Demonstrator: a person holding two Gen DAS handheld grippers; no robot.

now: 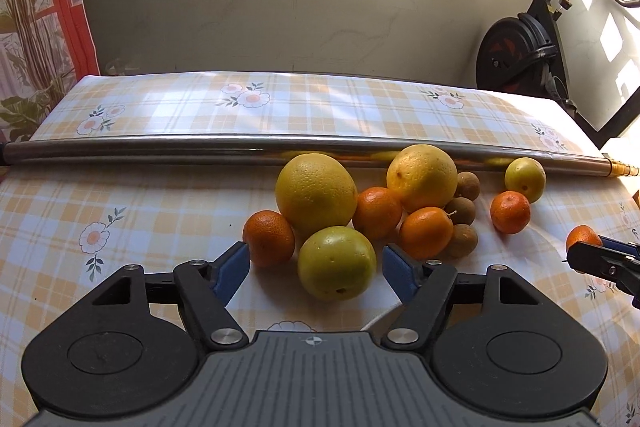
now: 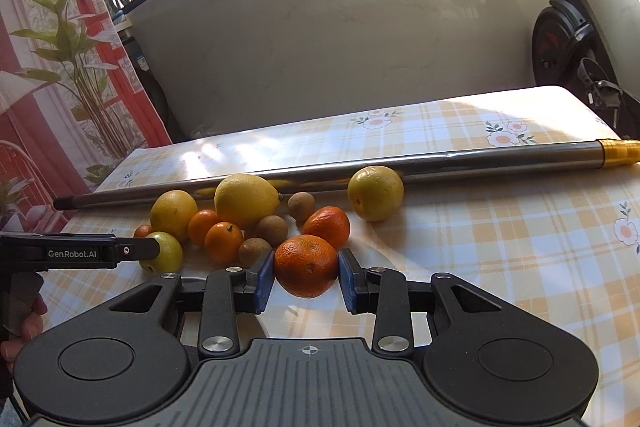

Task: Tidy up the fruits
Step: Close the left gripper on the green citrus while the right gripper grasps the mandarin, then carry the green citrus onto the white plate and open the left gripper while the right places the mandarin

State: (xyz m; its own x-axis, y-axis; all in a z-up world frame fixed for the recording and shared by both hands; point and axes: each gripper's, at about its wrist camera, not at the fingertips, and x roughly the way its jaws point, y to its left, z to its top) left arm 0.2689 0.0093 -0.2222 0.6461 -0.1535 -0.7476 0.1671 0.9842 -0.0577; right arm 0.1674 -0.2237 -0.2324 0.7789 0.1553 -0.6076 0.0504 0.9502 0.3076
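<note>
A: How far along does the sorting look?

B: Early, I'd judge. Most of the fruit lies in one mixed cluster [image 1: 360, 211] on the checked tablecloth [image 1: 132, 195], just in front of the metal pole [image 1: 160, 147]: big yellow ones, small oranges and little brown fruits all touching. Only a yellow-green fruit [image 2: 375, 193] by the pole sits somewhat apart. I see no bowl or tray, so where each kind should go I cannot tell

A: And the right gripper [image 2: 306, 277]?

B: Its blue pads [image 2: 264, 281] press on both sides of a mandarin [image 2: 306, 265], narrow gap, a firm hold. The mandarin is at the near edge of the cluster, close to another orange one; whether it is off the cloth I cannot say

A: The left gripper [image 1: 316, 269]?

B: About half open, and holding nothing. A green-yellow fruit [image 1: 336, 263] sits between the fingers [image 1: 234, 267], but the pads stand clear of it on both sides, with a small orange [image 1: 269, 243] just beyond the left finger. Nearly everything is left to sort
</note>
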